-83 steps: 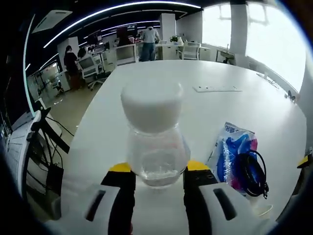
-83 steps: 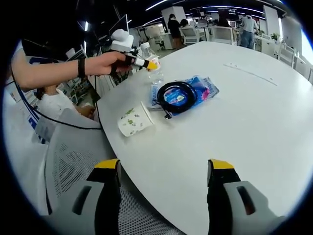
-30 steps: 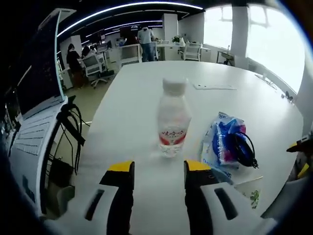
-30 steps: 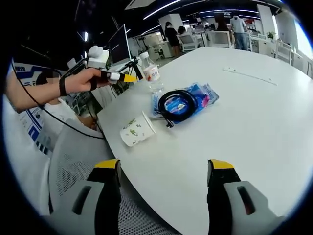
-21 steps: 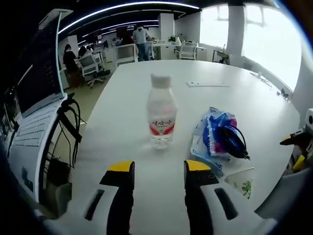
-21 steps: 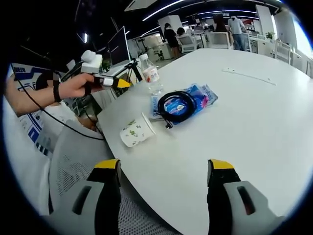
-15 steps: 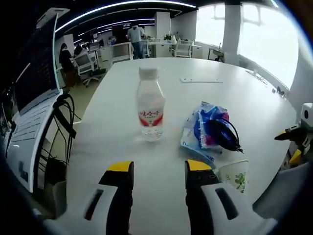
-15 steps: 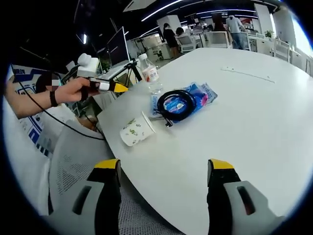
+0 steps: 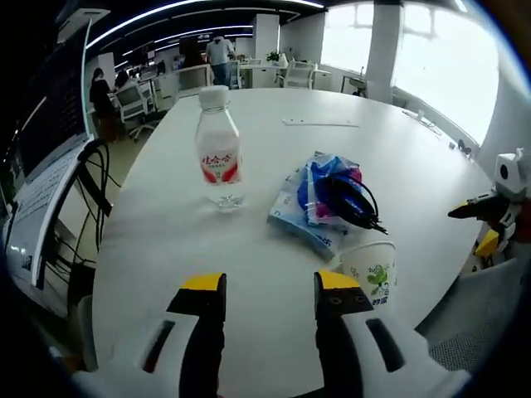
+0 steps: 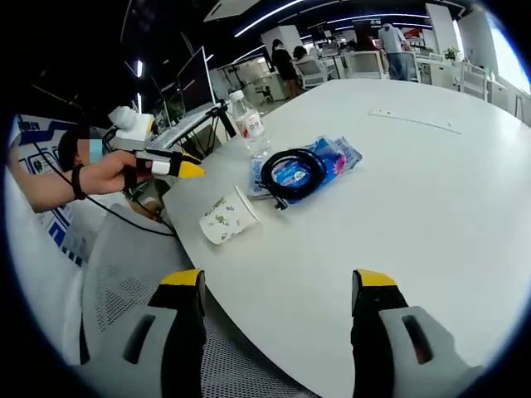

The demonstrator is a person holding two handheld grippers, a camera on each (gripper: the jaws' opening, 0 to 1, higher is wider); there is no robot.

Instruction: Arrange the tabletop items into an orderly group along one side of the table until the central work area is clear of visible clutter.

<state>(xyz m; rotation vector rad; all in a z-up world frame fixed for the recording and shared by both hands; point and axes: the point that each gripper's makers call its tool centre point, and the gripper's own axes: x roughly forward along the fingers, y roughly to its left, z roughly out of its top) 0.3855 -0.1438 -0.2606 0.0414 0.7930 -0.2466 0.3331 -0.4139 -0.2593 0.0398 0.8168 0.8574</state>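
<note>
Both grippers hover with nothing held.
Left gripper (image 9: 263, 286) fingers narrowly parted, right gripper (image 10: 278, 286) fingers wide; bottle (image 9: 218, 149), pouch (image 9: 319, 203), cup (image 9: 368, 271) near the table (image 10: 431, 191) edge.

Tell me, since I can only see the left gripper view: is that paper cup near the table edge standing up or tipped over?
Observer: Tipped over. In the right gripper view the paper cup lies on its side, open end toward the blue packet.
Operator: And the yellow-tipped thing at my right edge?
Observer: Those are the right tongs. Their own view shows the jaws wide apart with nothing between them.
Operator: Who is holding my camera?
Observer: A hand with a dark wristband holds the left tongs near the edge of the table.
</note>
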